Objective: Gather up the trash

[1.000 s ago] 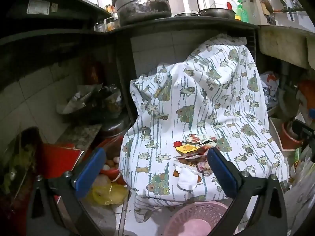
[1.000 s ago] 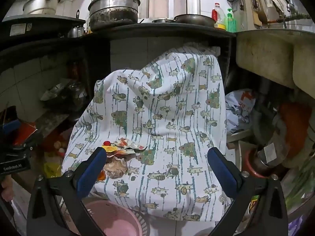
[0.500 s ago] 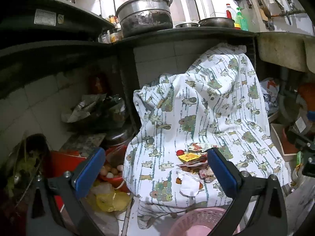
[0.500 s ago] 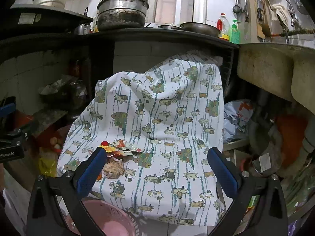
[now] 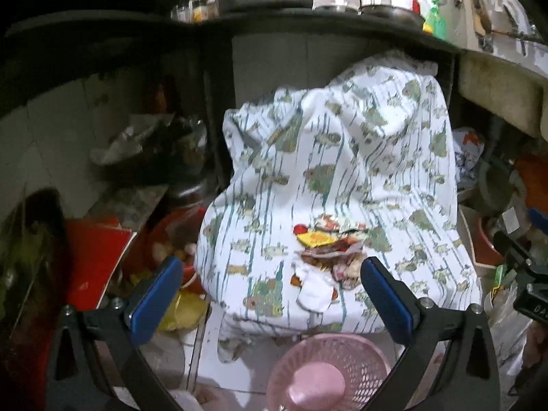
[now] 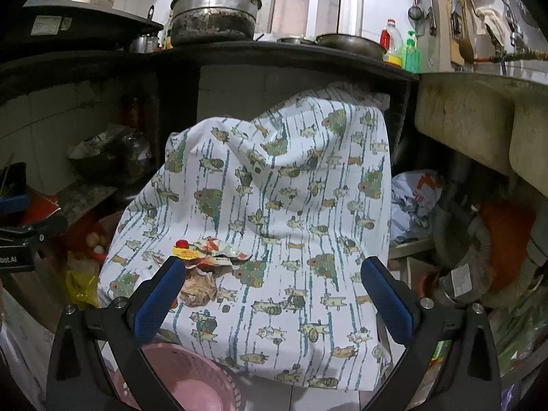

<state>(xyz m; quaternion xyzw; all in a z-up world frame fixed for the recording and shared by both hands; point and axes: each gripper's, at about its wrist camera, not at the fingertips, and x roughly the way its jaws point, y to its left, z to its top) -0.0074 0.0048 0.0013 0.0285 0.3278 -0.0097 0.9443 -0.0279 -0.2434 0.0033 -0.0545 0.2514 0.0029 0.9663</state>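
Observation:
A pile of trash [image 5: 325, 253] lies on a patterned white cloth [image 5: 342, 171] draped over a bulky shape: colourful wrappers, a red cap, a crumpled white tissue [image 5: 313, 294]. The same pile shows in the right wrist view [image 6: 205, 260], with a crumpled brown wad [image 6: 198, 289]. A pink mesh basket [image 5: 328, 373] stands on the floor in front of the cloth, also low in the right wrist view [image 6: 185, 376]. My left gripper [image 5: 272, 294] is open and empty just before the pile. My right gripper [image 6: 274, 294] is open and empty, with the pile by its left finger.
A black counter [image 6: 274, 51] with a large pot [image 6: 214, 17], pan and bottles runs above. A sink basin [image 6: 479, 116] and pipes are at right. Red containers, a yellow bag [image 5: 185, 311] and cluttered shelves fill the left.
Both grippers have drifted closer to the cloth and tilted a little; the trash pile sits nearer the fingers. Both stay open.

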